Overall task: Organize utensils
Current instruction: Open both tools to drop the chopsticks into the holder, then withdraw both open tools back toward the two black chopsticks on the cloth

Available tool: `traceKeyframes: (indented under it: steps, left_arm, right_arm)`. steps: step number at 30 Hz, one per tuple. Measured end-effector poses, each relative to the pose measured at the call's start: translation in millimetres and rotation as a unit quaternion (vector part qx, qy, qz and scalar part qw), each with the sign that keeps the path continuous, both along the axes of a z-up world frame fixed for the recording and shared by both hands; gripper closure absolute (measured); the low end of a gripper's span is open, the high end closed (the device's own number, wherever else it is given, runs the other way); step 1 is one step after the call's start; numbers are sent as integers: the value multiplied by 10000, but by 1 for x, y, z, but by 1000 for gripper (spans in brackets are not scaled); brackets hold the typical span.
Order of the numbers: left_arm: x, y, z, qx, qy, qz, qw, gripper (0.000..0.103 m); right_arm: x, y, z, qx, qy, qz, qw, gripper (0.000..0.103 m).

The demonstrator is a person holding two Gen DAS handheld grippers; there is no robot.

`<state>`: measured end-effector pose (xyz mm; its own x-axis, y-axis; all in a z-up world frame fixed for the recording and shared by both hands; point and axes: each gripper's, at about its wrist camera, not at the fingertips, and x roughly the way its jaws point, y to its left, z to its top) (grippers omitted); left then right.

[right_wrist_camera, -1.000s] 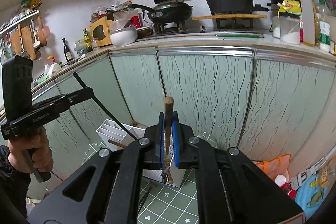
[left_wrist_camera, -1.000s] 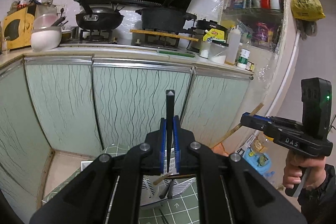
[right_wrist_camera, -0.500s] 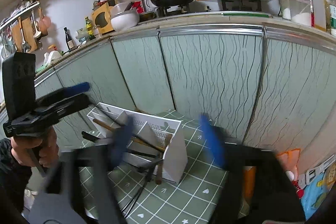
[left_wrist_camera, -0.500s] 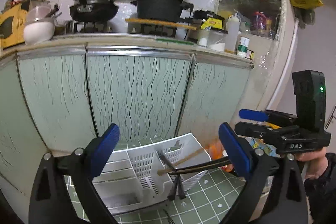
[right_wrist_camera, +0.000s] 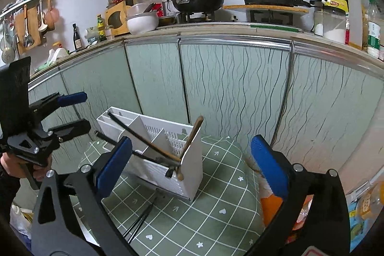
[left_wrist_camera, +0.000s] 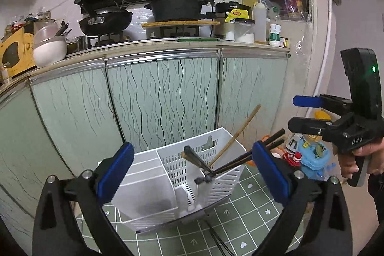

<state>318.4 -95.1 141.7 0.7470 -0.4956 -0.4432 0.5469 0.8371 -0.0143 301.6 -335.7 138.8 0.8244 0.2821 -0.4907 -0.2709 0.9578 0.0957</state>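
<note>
Both grippers stood released and carried nothing: the left gripper had its blue pads spread wide to either side of the white caddy, and the right gripper was just as wide above the same caddy. Each was also visible from the other's camera, jaws apart and clear of the utensils. Inside the caddy's slotted end compartment a wooden chopstick leaned out over the rim, and dark chopsticks lay slanted across it, ends poking past the wall; they were in but untidy, some crossing the dividers. More dark chopsticks lay loose on the green checked mat in front of the caddy, touching its base. By my judgement a drop into the caddy was done and the step in hand was a fresh pick. The next move called for lowering one gripper to the mat, closing on the thin loose sticks near their middle, then tipping them upright into that end compartment
</note>
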Motion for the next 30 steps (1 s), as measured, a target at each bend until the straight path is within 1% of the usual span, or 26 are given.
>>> traceKeyframes:
  steps: [8, 11, 16, 22, 30]
  left_arm:
    - [-31, 7, 6, 44, -149, 78, 9998, 5]
    - [-44, 10, 4, 31, -186, 137, 9997, 5]
    - [-67, 15, -6, 97, -218, 246, 9994, 5]
    - [-93, 23, -14, -16, -213, 344, 9992, 5]
    - [-116, 34, -40, -86, -47, 504, 9987, 5]
  right_arm:
    - [-34, 6, 1, -80, -78, 6, 9999, 8]
    - [-49, 9, -2, -98, -109, -35, 9999, 8]
    - [-72, 13, -10, -165, -158, -57, 9997, 8]
    - [-95, 17, -19, -128, -174, -136, 9997, 8]
    - [-119, 29, -39, -239, -133, -149, 9995, 8]
